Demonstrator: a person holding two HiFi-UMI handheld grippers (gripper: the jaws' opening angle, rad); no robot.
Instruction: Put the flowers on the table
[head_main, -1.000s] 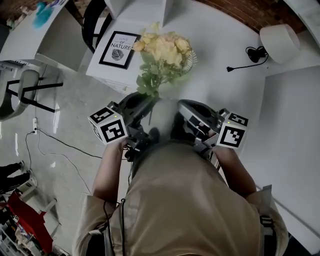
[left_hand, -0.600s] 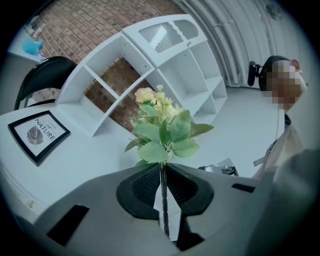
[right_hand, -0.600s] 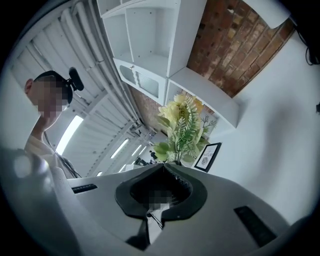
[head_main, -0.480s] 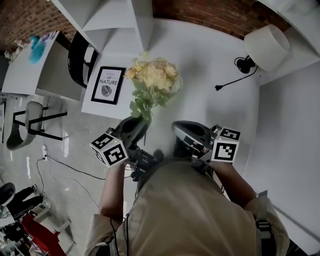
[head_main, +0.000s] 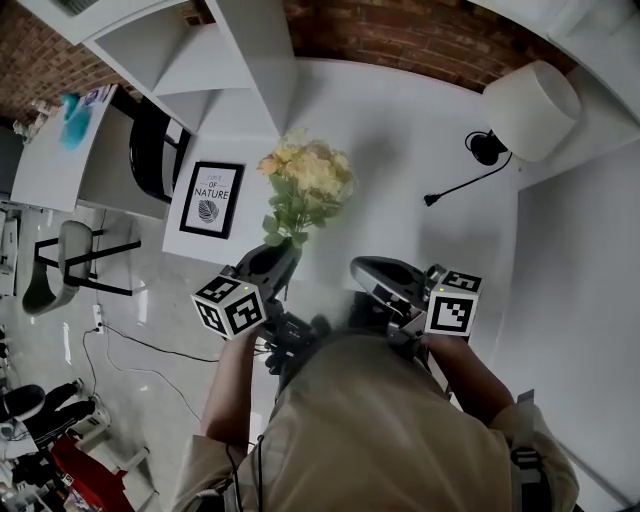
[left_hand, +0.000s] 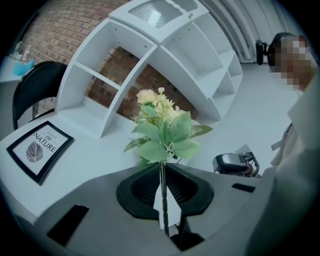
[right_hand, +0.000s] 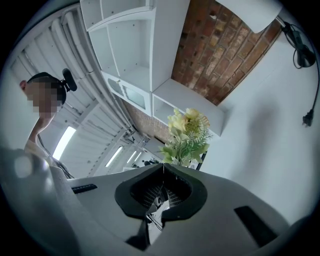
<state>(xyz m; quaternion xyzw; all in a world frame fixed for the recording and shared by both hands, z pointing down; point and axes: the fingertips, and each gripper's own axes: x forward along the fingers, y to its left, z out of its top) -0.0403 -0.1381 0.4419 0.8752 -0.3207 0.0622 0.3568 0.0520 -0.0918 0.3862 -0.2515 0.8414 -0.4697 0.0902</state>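
A bunch of pale yellow flowers (head_main: 305, 185) with green leaves stands upright above the white table (head_main: 410, 130). My left gripper (head_main: 283, 252) is shut on its thin stem (left_hand: 162, 195) below the leaves, and the blooms (left_hand: 156, 102) rise just beyond the jaws. To the right of the bunch, my right gripper (head_main: 360, 268) is shut with nothing in it. The right gripper view shows those jaws (right_hand: 163, 167) meeting and the flowers (right_hand: 187, 131) just past them.
A framed "of nature" print (head_main: 212, 198) lies left of the flowers. A white shelf unit (head_main: 235, 50) stands against the brick wall at the back. A white lamp (head_main: 530, 108) and a black cord with plug (head_main: 468, 178) are at the far right. A black chair (head_main: 150, 150) stands at the left edge.
Both grippers and the bunch have moved forward over the table towards the brick wall. The head view came along, so the shelf and wall now show. Both grips look unchanged.
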